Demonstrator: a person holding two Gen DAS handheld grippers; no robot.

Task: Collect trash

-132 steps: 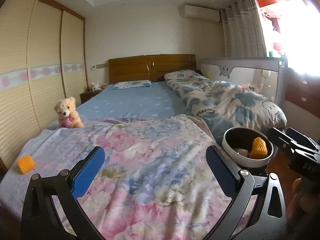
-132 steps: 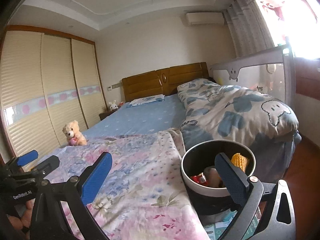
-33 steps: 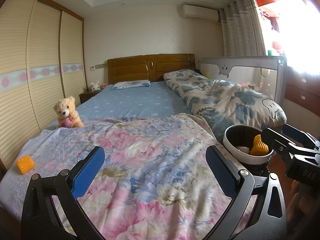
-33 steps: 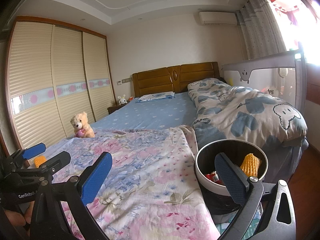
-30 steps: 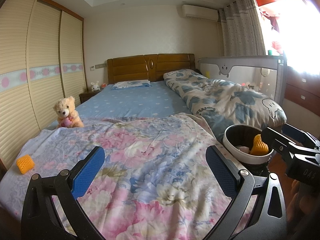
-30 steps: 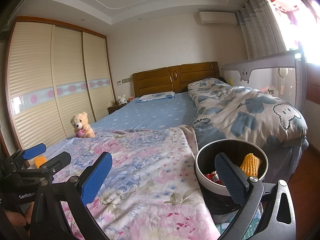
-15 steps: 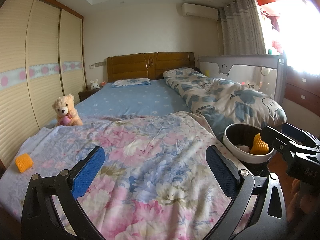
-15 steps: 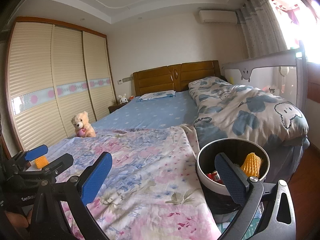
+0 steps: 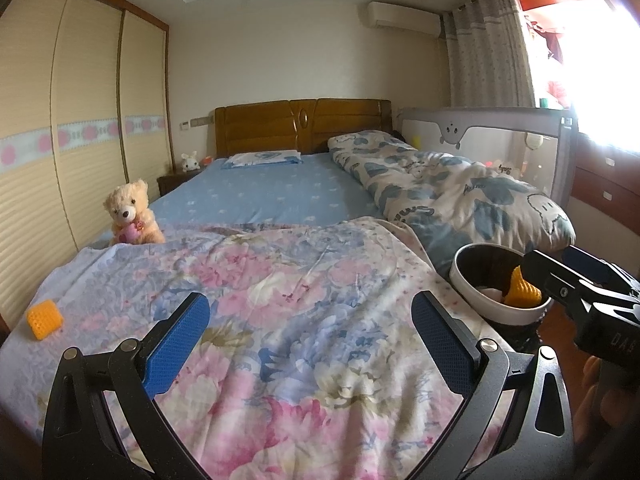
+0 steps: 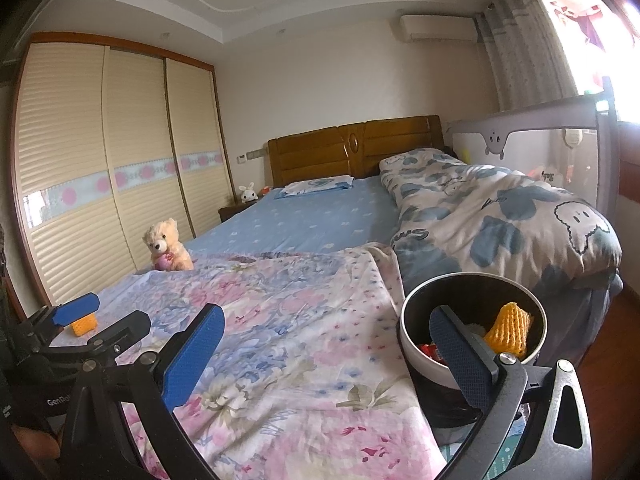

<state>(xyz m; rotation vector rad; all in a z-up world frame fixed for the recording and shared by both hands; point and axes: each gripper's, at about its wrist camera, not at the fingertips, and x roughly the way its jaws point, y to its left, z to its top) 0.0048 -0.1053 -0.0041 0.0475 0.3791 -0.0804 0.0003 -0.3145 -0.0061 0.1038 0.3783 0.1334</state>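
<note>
An orange foam net piece [image 9: 44, 318] lies on the floral quilt [image 9: 280, 304] at the bed's left edge; in the right wrist view it [image 10: 83, 323] is partly hidden behind the other gripper. A round trash bin [image 9: 472, 280] stands at the bed's right corner and holds another orange foam net [image 10: 508, 328] and wrappers. My left gripper [image 9: 310, 340] is open and empty above the quilt. My right gripper [image 10: 326, 350] is open and empty, its right finger [image 10: 460, 354] in front of the bin [image 10: 412, 316].
A teddy bear [image 9: 132, 214] sits on the bed's left side. A rumpled cloud-print duvet [image 9: 460, 196] lies along the right. A grey bed rail [image 9: 500, 140], a wooden headboard [image 9: 300, 126] and a sliding-door wardrobe [image 9: 60, 140] surround the bed.
Both views have shifted slightly, with the bed a little lower in frame. Both grippers stay open and empty. The orange piece and the bin have not moved.
</note>
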